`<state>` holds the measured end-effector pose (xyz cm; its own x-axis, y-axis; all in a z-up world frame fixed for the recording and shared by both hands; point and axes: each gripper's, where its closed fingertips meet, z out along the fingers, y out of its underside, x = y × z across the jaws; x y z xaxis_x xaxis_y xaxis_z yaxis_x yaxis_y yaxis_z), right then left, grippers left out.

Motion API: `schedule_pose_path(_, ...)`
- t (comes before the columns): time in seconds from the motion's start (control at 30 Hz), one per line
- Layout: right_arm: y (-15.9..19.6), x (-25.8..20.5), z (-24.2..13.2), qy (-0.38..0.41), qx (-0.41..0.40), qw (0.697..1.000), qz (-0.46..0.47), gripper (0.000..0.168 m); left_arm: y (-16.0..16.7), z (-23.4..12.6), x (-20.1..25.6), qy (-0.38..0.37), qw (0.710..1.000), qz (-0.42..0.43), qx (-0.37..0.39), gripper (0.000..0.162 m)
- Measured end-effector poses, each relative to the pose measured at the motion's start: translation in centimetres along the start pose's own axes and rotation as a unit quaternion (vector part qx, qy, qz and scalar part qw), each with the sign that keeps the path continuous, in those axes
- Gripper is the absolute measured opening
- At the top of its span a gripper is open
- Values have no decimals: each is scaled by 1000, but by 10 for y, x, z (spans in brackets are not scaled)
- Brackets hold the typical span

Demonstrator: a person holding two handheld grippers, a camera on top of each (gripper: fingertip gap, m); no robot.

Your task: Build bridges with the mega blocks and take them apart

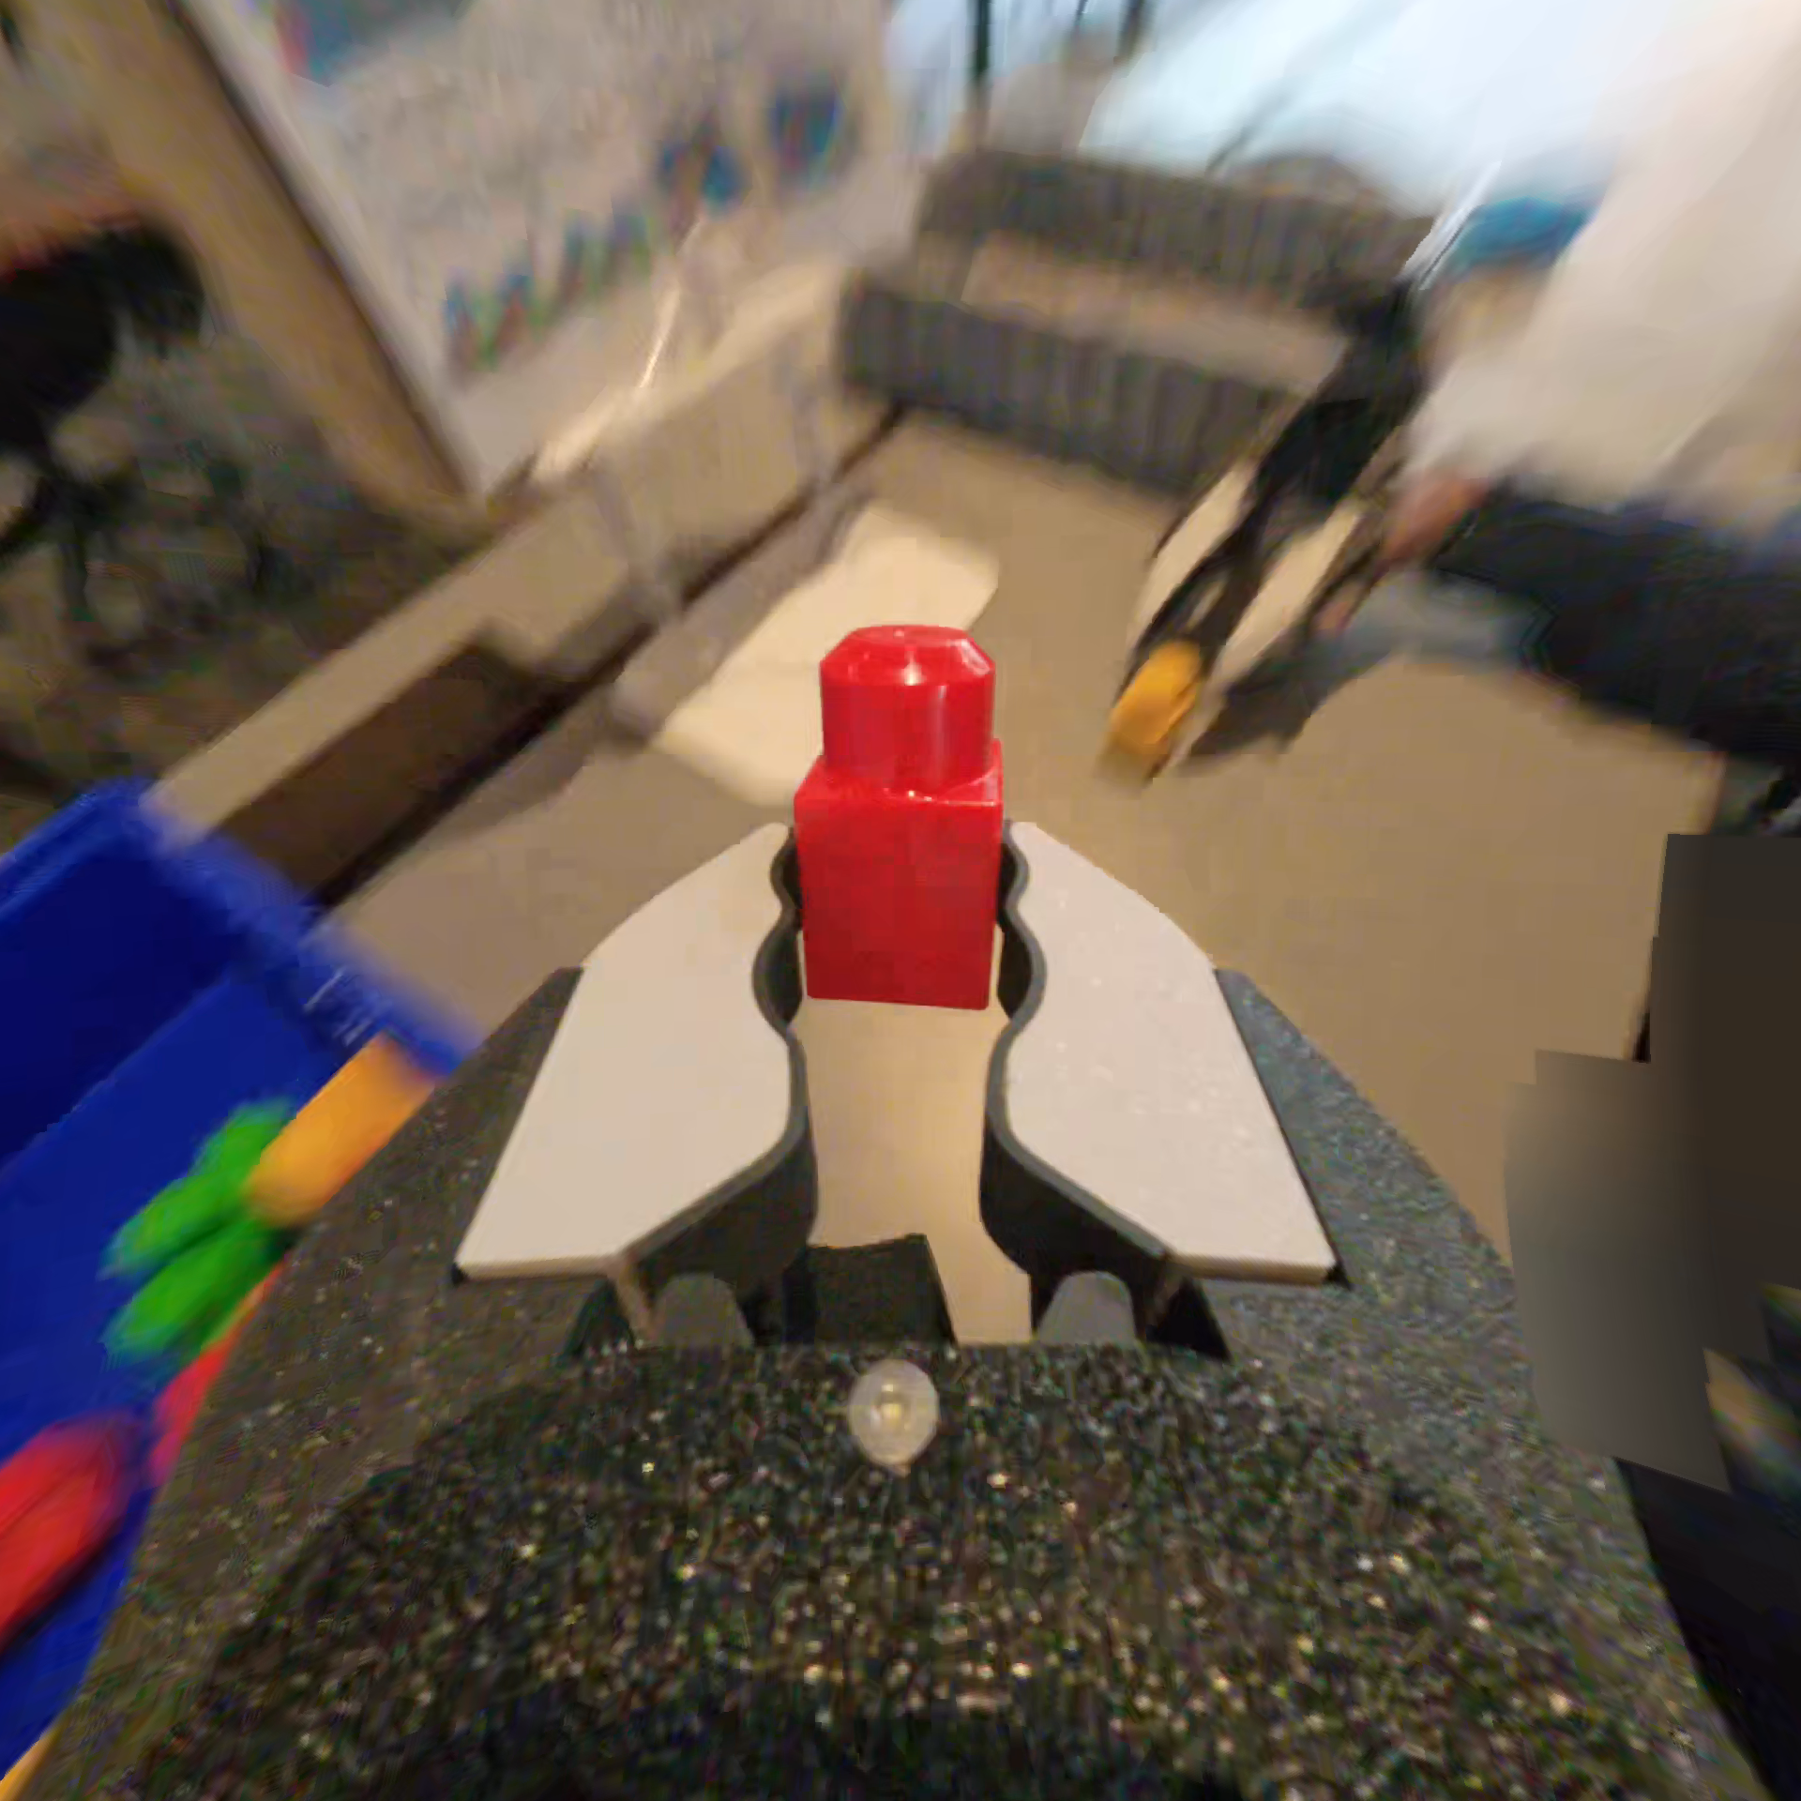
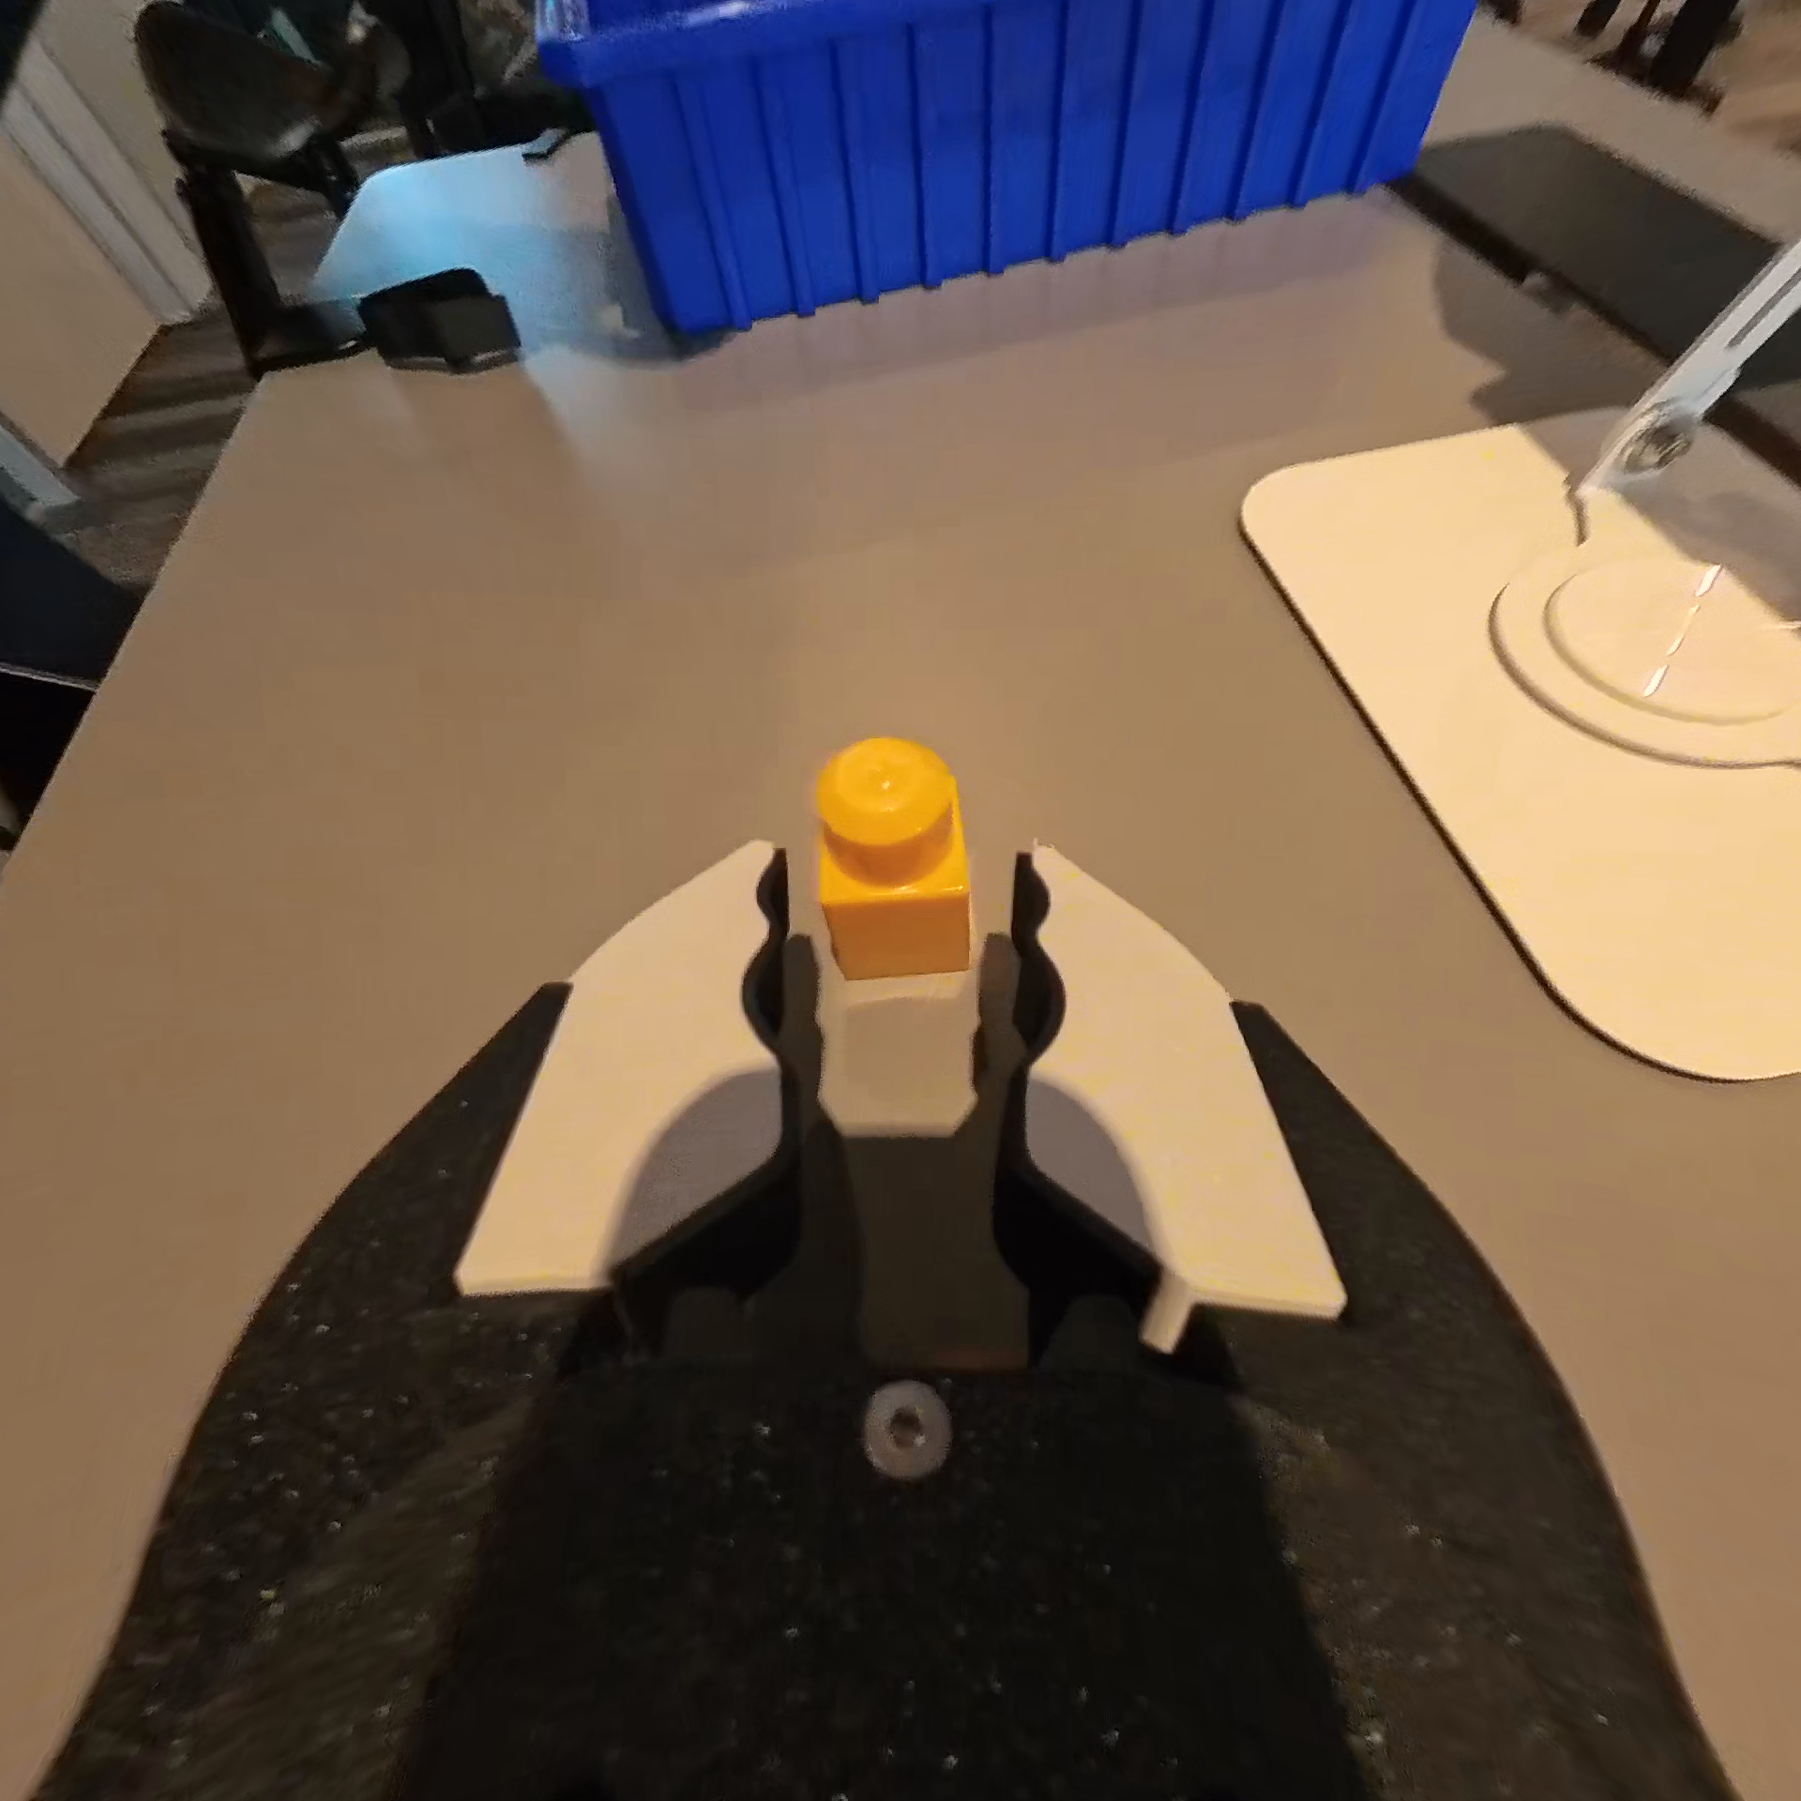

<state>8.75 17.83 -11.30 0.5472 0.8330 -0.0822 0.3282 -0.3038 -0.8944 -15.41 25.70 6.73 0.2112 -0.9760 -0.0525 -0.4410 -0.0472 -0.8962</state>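
Observation:
My left gripper is shut on a red single-stud block, held upright above the grey table. My right gripper is shut on a yellow single-stud block, upright and low over the table. The right gripper with its yellow block also shows, blurred, far right in the left wrist view. A blue bin holding several green, orange and red blocks is at my left gripper's lower left.
The blue bin stands at the table's far edge in the right wrist view. A white base plate with a clear stand lies to the right. A black flat object lies far right. A white sleeve holds the right gripper.

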Motion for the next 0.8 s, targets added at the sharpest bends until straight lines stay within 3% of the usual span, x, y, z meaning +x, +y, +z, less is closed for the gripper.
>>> schedule_pose_path(0.07,-9,-2,-2,7,21,1000,-15,48,-32,28,51,47,991,-18,123,36)
schedule_pose_path(0.13,-25,-7,-7,8,52,998,-29,48,-35,69,78,57,982,-19,178,36)
schedule_pose_path(0.2,-41,-11,-17,12,93,995,-42,50,-20,121,97,80,980,4,181,36)
schedule_pose_path(0.33,-60,-21,-36,-10,166,985,-50,50,36,210,113,123,982,100,99,37)
schedule_pose_path(0.47,-57,-24,-26,-22,153,987,-52,52,54,229,120,176,977,94,78,37)
schedule_pose_path(0.67,-43,-38,15,-37,98,992,-75,55,62,231,130,222,968,84,82,37)
schedule_pose_path(0.8,-47,-39,24,-15,99,990,-96,43,63,229,134,229,965,93,83,37)
